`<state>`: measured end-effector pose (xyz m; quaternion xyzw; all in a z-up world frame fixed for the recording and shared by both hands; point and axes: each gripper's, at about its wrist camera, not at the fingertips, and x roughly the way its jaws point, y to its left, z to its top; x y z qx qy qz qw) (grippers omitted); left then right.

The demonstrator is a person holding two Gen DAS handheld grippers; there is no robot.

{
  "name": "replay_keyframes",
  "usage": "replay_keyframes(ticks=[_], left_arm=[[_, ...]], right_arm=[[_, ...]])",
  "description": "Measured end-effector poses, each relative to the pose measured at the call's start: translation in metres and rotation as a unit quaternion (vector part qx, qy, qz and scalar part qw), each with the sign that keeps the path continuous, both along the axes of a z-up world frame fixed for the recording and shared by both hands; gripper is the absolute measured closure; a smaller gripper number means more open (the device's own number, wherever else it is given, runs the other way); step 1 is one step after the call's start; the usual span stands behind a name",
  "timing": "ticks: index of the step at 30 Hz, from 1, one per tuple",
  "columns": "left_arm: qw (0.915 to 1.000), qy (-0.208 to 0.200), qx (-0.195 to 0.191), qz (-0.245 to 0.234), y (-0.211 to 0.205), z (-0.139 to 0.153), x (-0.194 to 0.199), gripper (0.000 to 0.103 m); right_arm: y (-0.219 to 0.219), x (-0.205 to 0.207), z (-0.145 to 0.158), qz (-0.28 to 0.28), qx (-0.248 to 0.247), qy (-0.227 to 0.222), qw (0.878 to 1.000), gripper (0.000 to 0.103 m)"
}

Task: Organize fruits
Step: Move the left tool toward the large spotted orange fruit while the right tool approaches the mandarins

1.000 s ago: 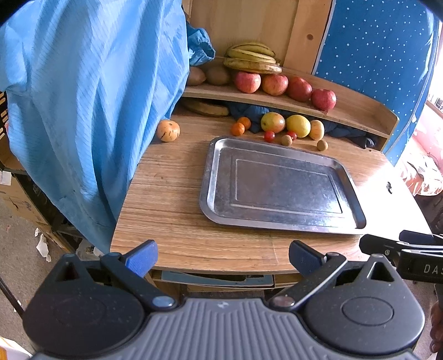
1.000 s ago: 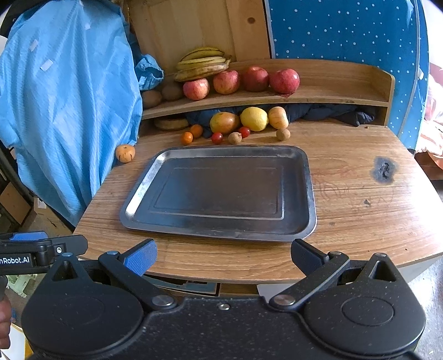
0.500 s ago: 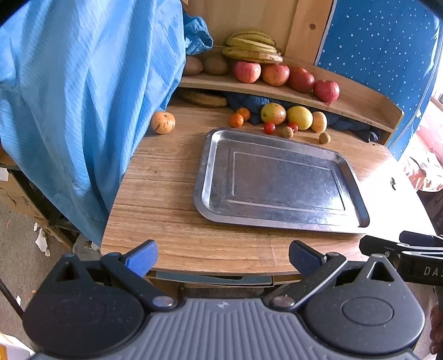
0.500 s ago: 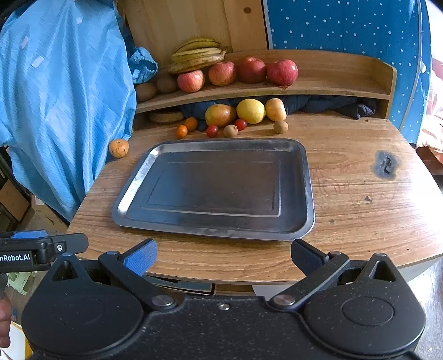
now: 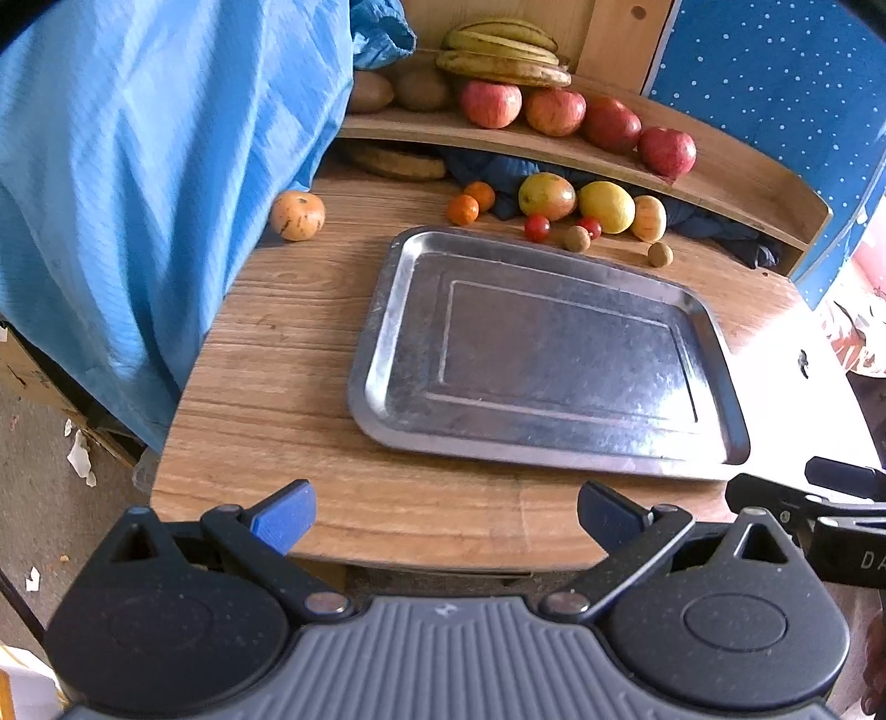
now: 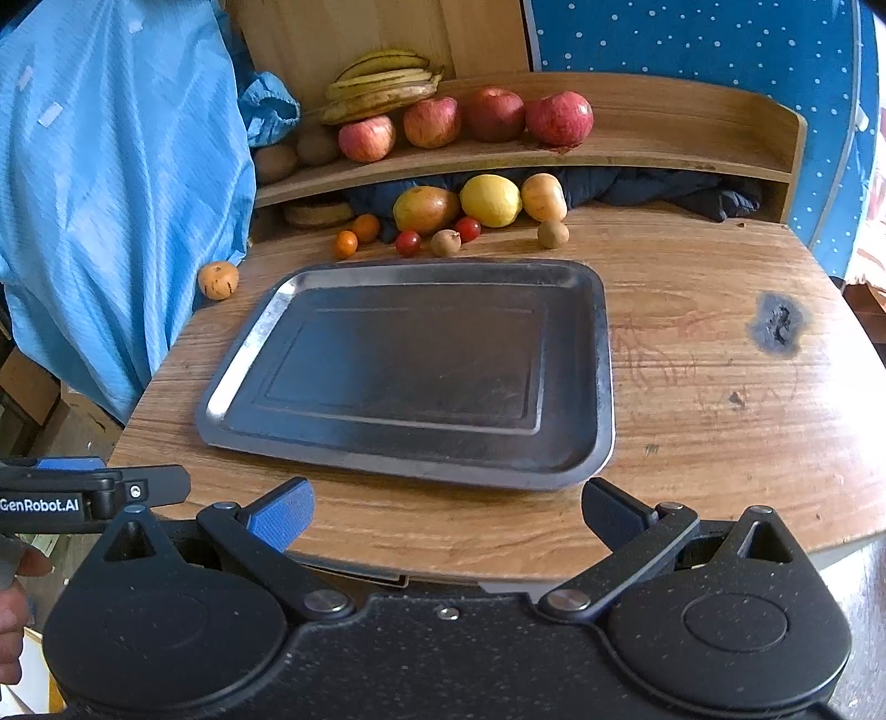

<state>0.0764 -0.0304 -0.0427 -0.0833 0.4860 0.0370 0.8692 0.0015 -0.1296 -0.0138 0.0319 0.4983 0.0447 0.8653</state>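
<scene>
An empty steel tray (image 5: pixel 387 343) (image 6: pixel 232 387) lies in the middle of the round wooden table. Behind it lie loose fruits: a mango (image 5: pixel 546 195) (image 6: pixel 425 209), a lemon (image 5: pixel 606 206) (image 6: pixel 490 200), small oranges (image 5: pixel 463 209) (image 6: pixel 346 243), cherry tomatoes (image 5: pixel 536 227) (image 6: pixel 408 242) and small brown fruits (image 6: pixel 552 233). A spotted orange fruit (image 5: pixel 297 215) (image 6: pixel 218 279) sits apart at the left. Apples (image 5: pixel 491 103) (image 6: pixel 558 118) and bananas (image 5: pixel 501 52) (image 6: pixel 382 83) rest on the shelf. My left gripper (image 5: pixel 443 512) and right gripper (image 6: pixel 446 512) are both open and empty, at the table's near edge.
A blue cloth (image 5: pixel 138 166) (image 6: pixel 111 166) hangs at the table's left side. A wooden shelf (image 6: pixel 692 149) with raised ends runs along the back, with dark fabric (image 6: pixel 664 188) under it. A dark burn mark (image 6: pixel 778 329) is on the table at the right.
Both grippers have moved forward toward the table, so the tray and fruits look nearer. Both stay open and empty.
</scene>
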Motion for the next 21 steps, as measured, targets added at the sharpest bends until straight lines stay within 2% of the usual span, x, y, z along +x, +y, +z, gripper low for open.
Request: replay_keyframes(ticks=[14,21], left_arm=[[0.9985,0.021,0.004,0.050,-0.022,-0.009,0.051,0.001],[0.9967,0.012,0.002,0.080,-0.033,-0.001,0.071,0.001]], right_arm=[[-0.032,0.050,-0.009,0.049,0.021,0.007,0.999,0.001],[-0.050,0.076,-0.008,0.076,0.027,0.002,0.997,0.001]])
